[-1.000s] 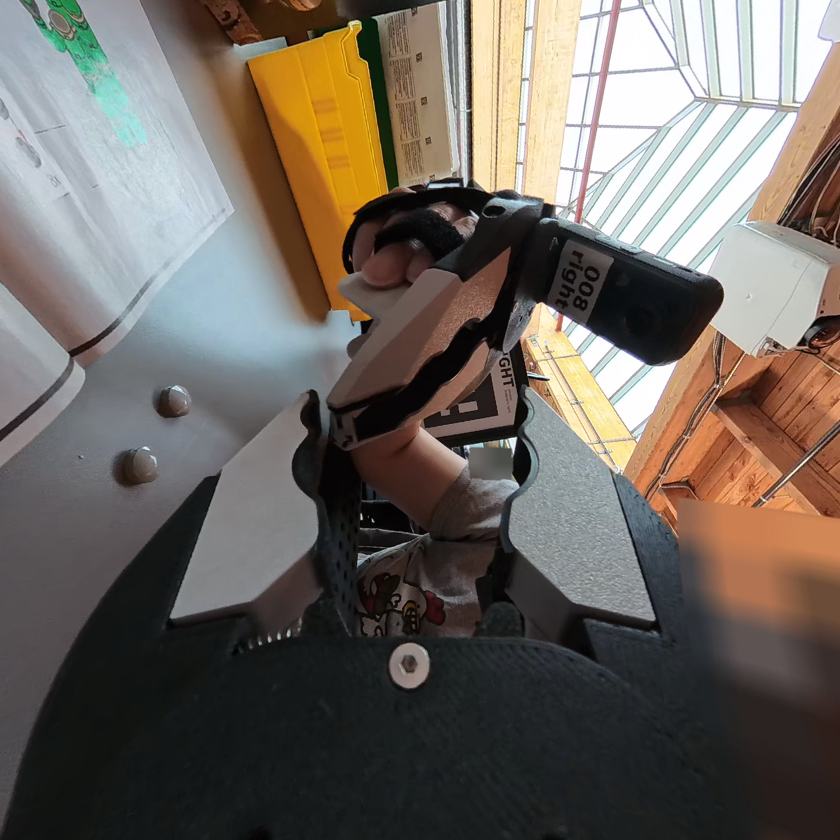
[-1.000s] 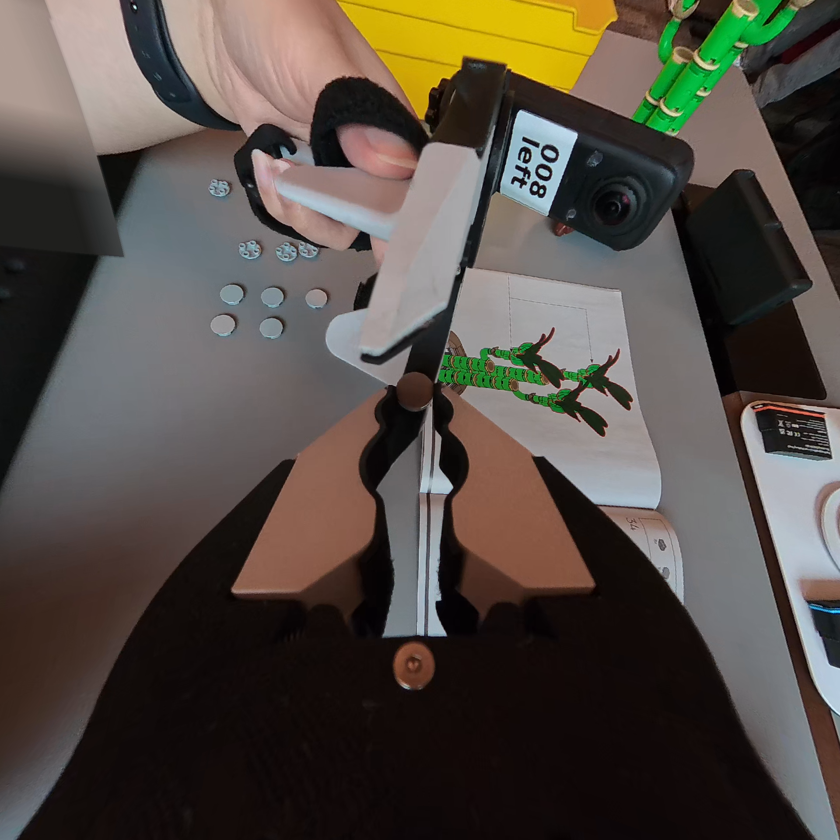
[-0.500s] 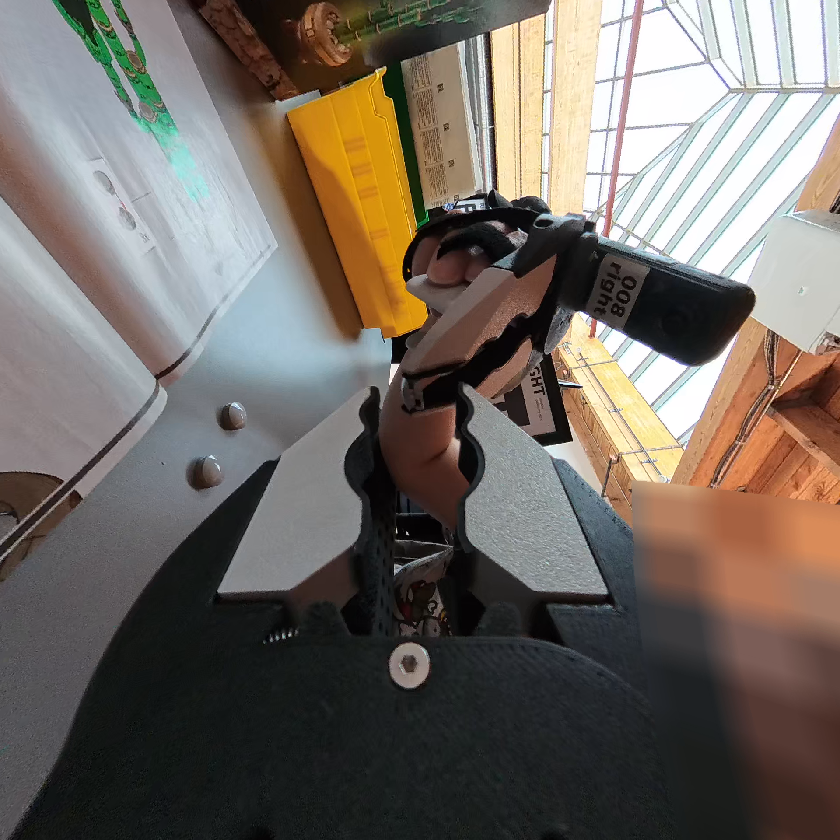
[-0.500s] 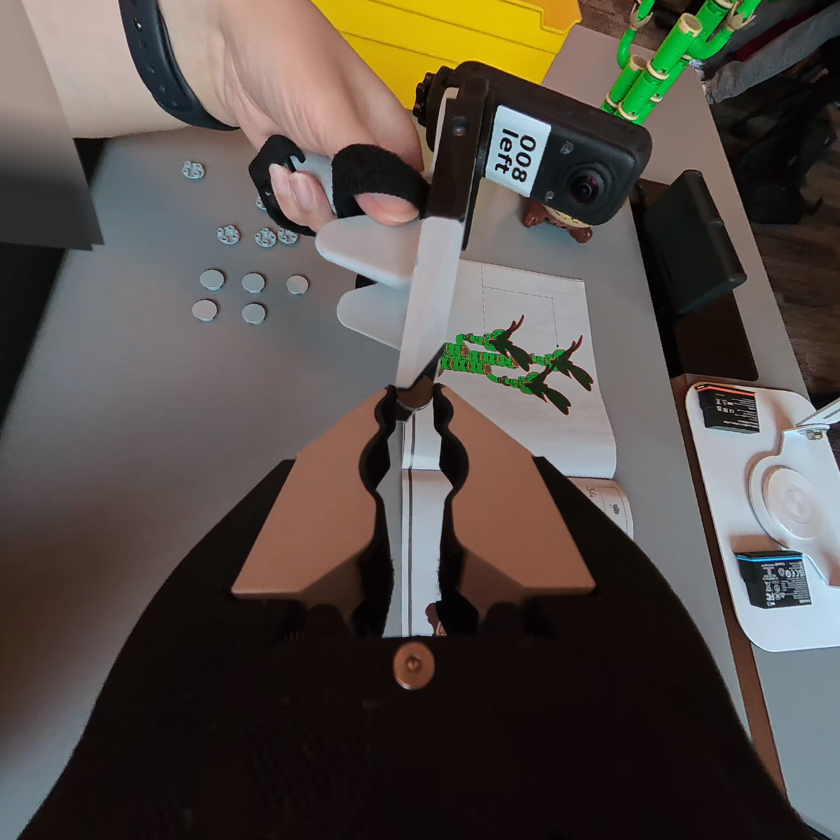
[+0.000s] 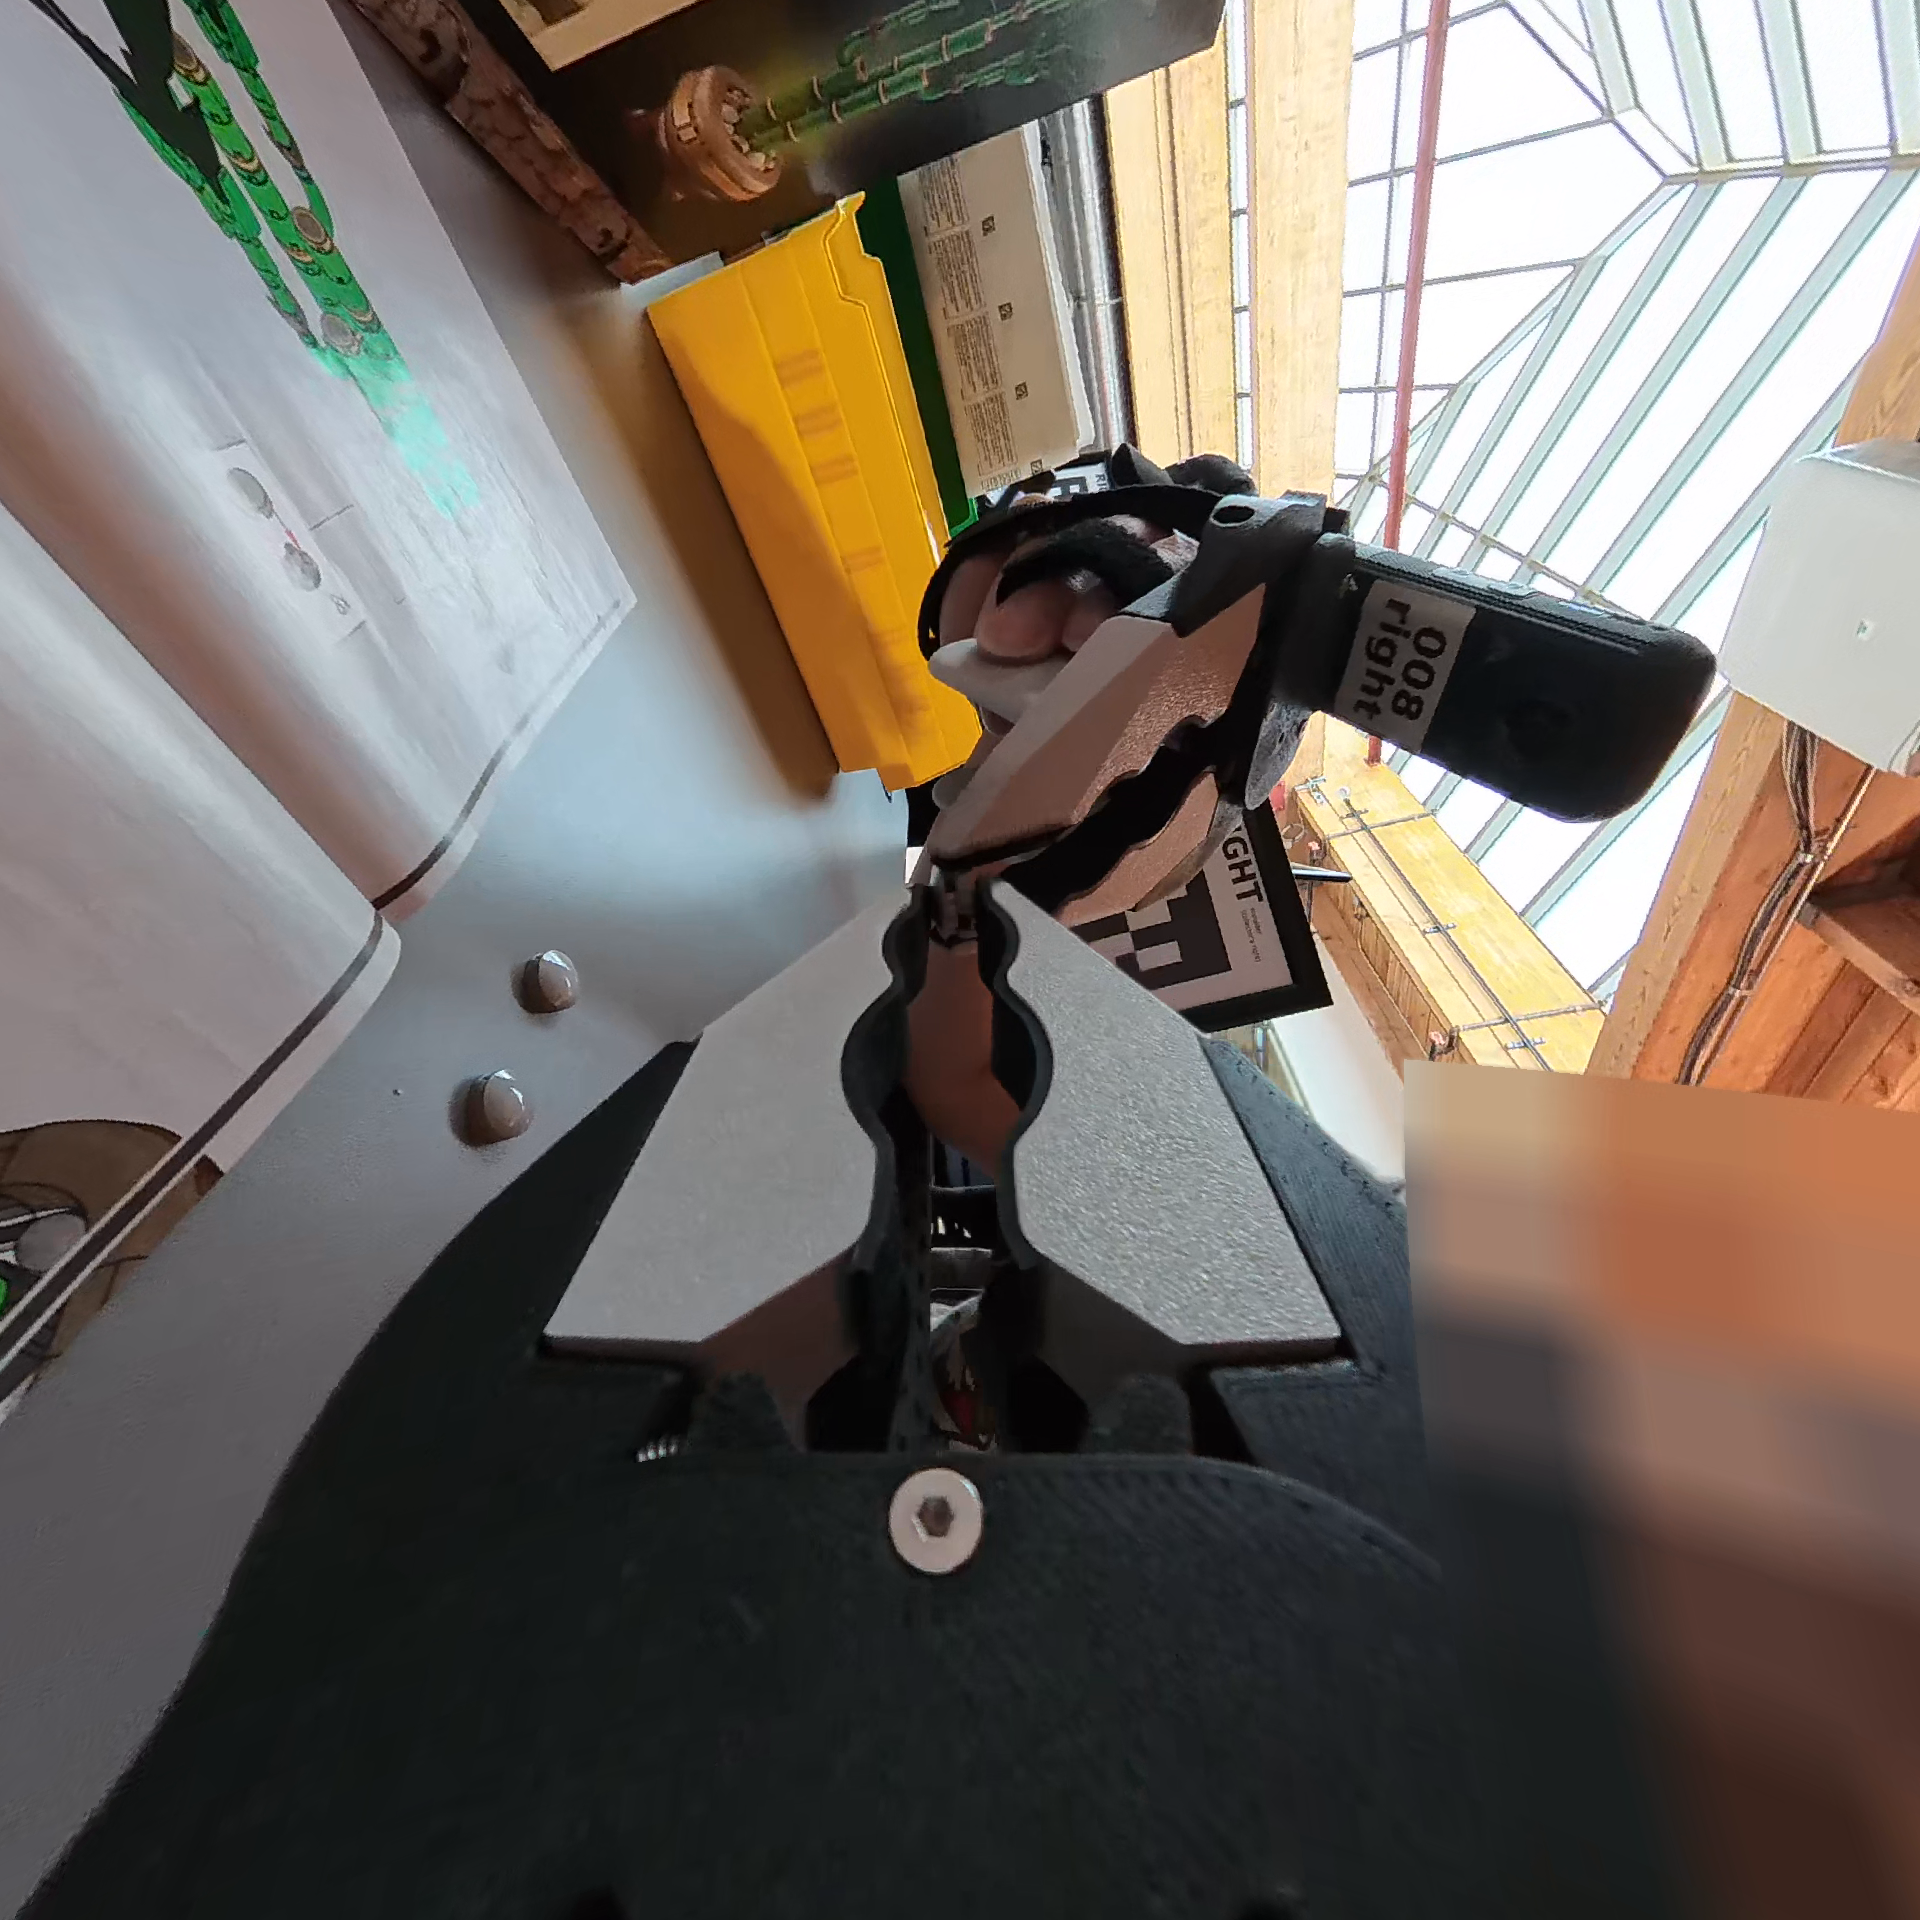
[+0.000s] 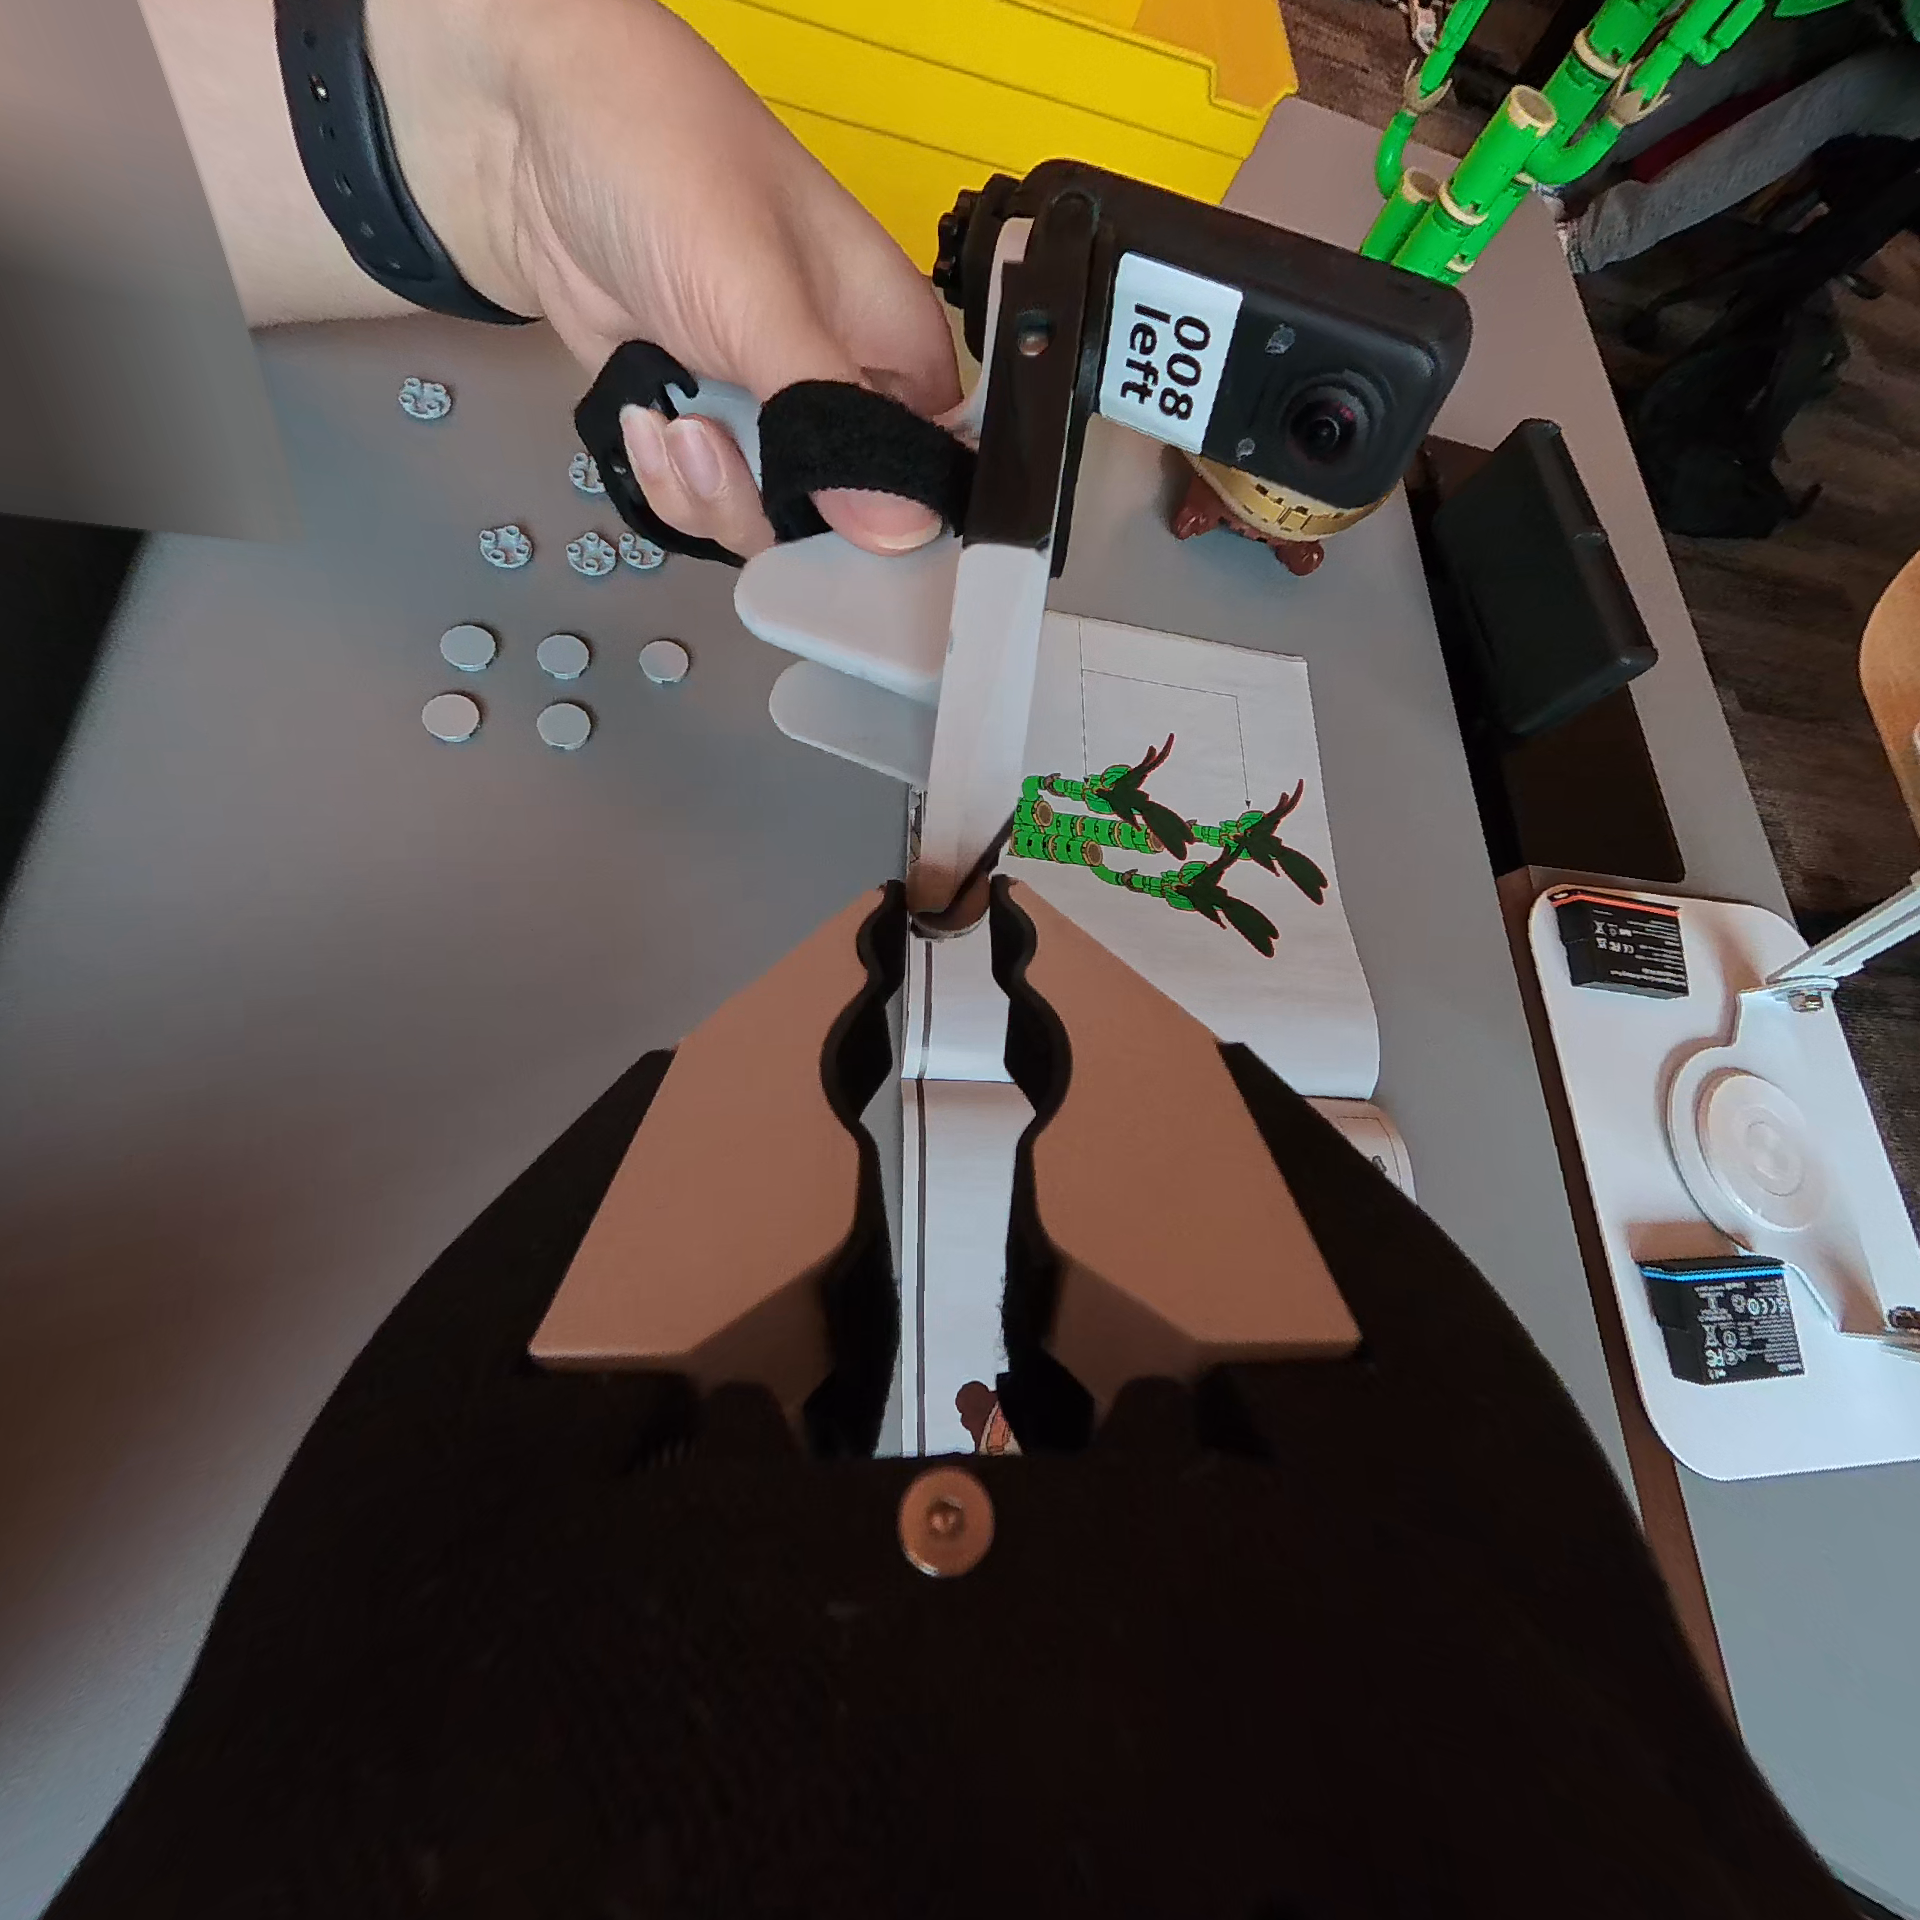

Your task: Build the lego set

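A small round grey lego piece sits between the fingertips of my right gripper, which is shut on it above the open instruction booklet. My left gripper meets the right one tip to tip, with its jaws closed down on the same small piece. The left gripper also shows edge-on in the right wrist view, held by a hand. The right gripper also shows in the left wrist view. The green bamboo model stands at the table's far right.
Several flat grey round tiles and studded round plates lie on the grey table at the left. A yellow bin stands at the back. A black box and a white tray with batteries lie at the right. The grippers are tip to tip, or close to it.
My left gripper's jaws have closed from wide open to nearly together around the right gripper's tip. Both grippers have drawn tip to tip; the right one kept hold of the round piece.
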A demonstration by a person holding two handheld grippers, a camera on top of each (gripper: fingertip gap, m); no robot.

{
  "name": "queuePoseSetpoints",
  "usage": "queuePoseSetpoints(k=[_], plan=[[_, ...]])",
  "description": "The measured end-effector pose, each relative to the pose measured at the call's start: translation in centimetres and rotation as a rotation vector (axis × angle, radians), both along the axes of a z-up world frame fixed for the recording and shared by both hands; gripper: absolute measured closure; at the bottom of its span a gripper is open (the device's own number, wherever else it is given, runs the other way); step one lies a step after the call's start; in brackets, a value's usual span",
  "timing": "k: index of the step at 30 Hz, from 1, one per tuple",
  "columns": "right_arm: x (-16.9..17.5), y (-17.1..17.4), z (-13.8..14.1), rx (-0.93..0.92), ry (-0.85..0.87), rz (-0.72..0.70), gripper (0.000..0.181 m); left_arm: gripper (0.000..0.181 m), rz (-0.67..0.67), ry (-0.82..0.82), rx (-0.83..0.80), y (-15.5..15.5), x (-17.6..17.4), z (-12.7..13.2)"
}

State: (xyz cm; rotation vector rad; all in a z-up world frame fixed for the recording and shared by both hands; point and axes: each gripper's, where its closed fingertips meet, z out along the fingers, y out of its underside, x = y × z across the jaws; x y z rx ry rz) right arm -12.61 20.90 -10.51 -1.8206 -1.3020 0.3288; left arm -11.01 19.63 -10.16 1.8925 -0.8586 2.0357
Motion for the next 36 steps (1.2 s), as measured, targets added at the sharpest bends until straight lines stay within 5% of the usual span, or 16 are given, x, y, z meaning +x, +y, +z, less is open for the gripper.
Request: queuePoseSetpoints(k=[16,21,25,30,36], plan=[[0.0,0.2,0.7,0.066,-0.031,-0.007,0.166,0.175,0.007,-0.050,0.074,0.1,0.0,0.6],[0.0,0.1,2.8,0.117,0.046,-0.013,0.156,0.176,0.019,-0.129,0.172,0.3,-0.2,2.2],[0.5,-0.9,6.4,0.159,0.198,-0.005,0.153,0.176,0.034,-0.290,0.390,-0.1,-0.7,5.5],[-0.2,-2.9,11.5,0.205,0.417,0.060,0.153,0.176,0.080,-0.507,0.866,-2.4,-2.1,9.9],[-2.8,-6.3,14.4,0.265,0.447,0.197,0.155,0.176,0.164,-0.616,1.266,-4.8,-3.4,13.2]])
